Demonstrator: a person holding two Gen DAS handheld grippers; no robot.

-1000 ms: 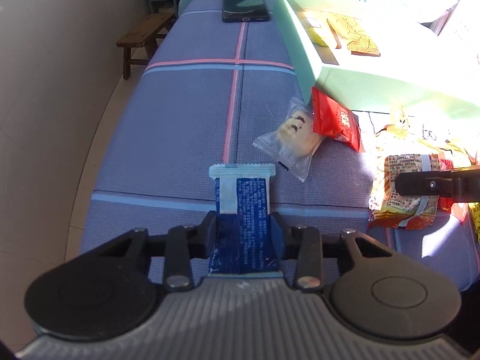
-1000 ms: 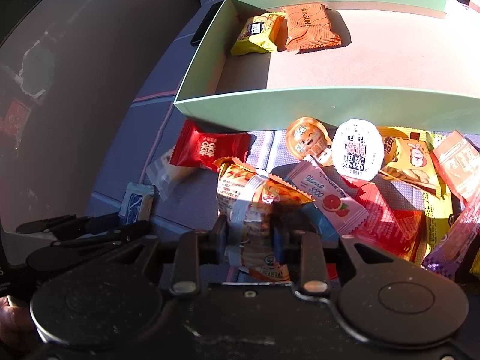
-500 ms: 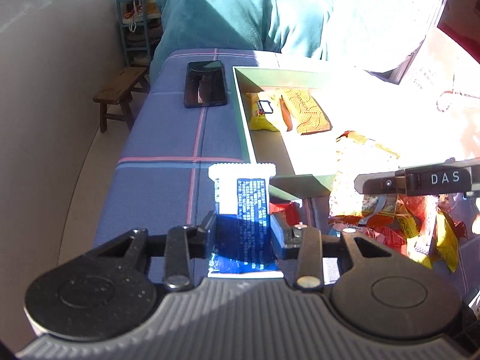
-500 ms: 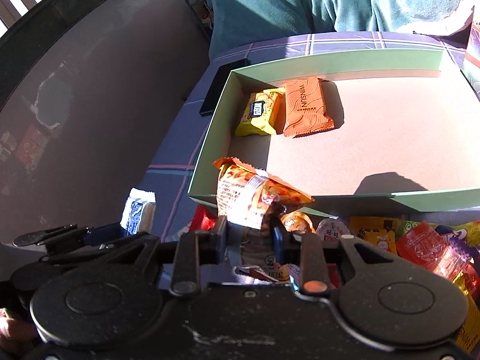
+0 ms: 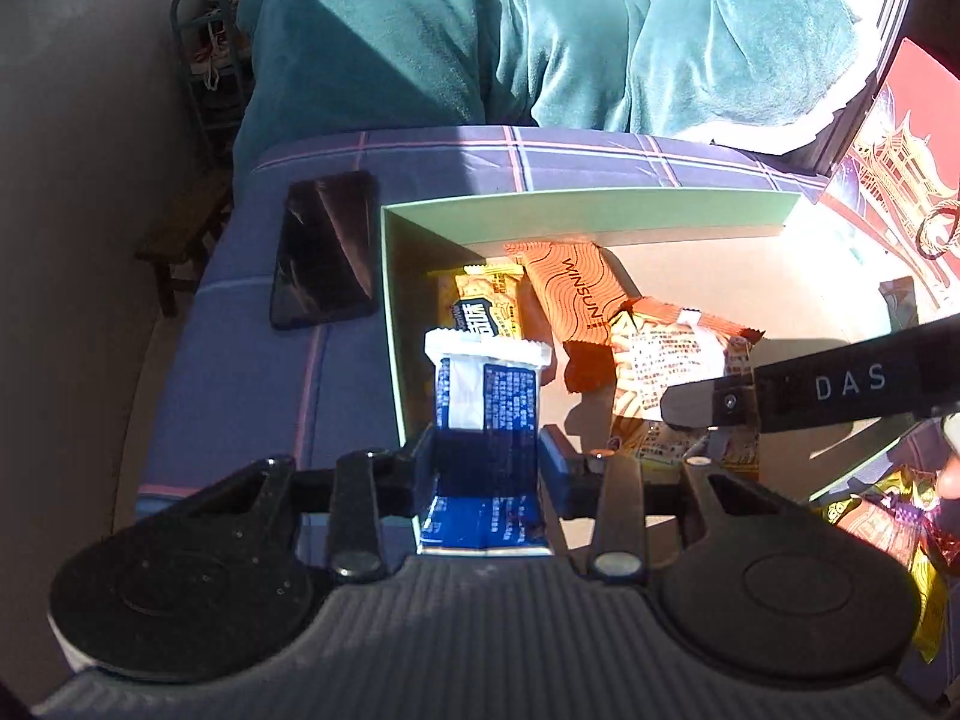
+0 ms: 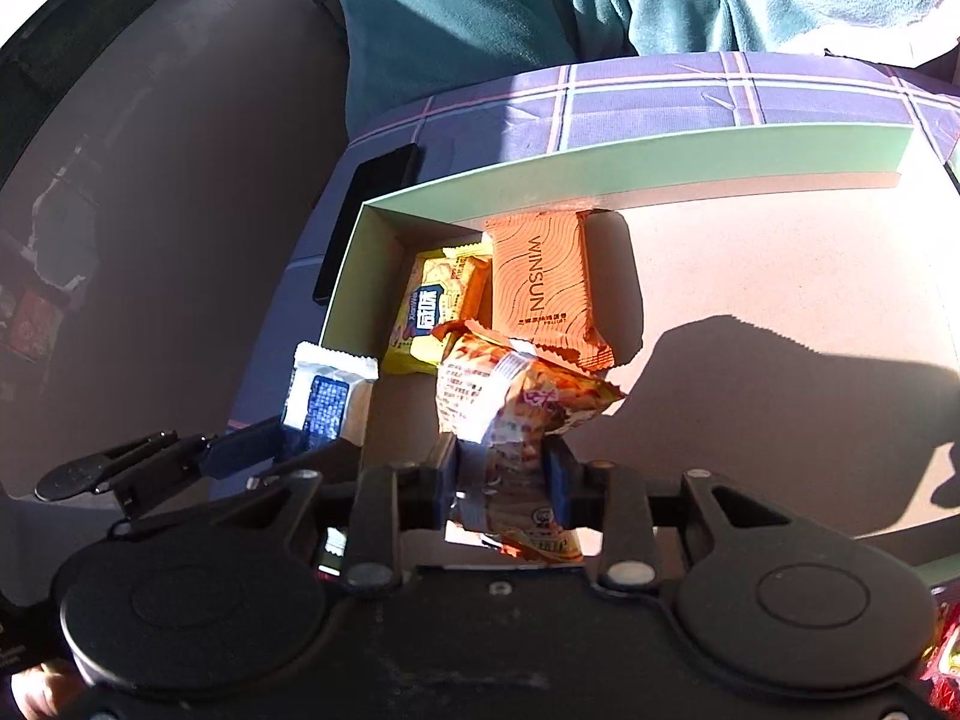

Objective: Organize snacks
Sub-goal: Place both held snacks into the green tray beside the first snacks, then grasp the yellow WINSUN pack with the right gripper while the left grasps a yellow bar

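Observation:
My left gripper [image 5: 485, 457] is shut on a blue and white snack packet [image 5: 485, 390] and holds it over the near left corner of the green box [image 5: 588, 204]. My right gripper [image 6: 503, 480] is shut on an orange snack bag [image 6: 510, 402] and holds it above the box floor [image 6: 750, 276]. The orange bag also shows in the left wrist view [image 5: 672, 372], and the blue packet in the right wrist view [image 6: 327, 399]. A yellow packet [image 6: 435, 306] and an orange WINSUN packet [image 6: 540, 282] lie in the box's far left corner.
A black phone [image 5: 324, 252] lies on the purple checked cloth [image 5: 252, 360] left of the box. Loose snacks [image 5: 870, 516] lie right of the box's near edge. A teal blanket [image 5: 540, 30] is behind the table, and a red printed box [image 5: 900, 180] at the far right.
Both grippers have lifted their packets off the cloth and moved forward over the green box. The snack pile has dropped out of the right wrist view.

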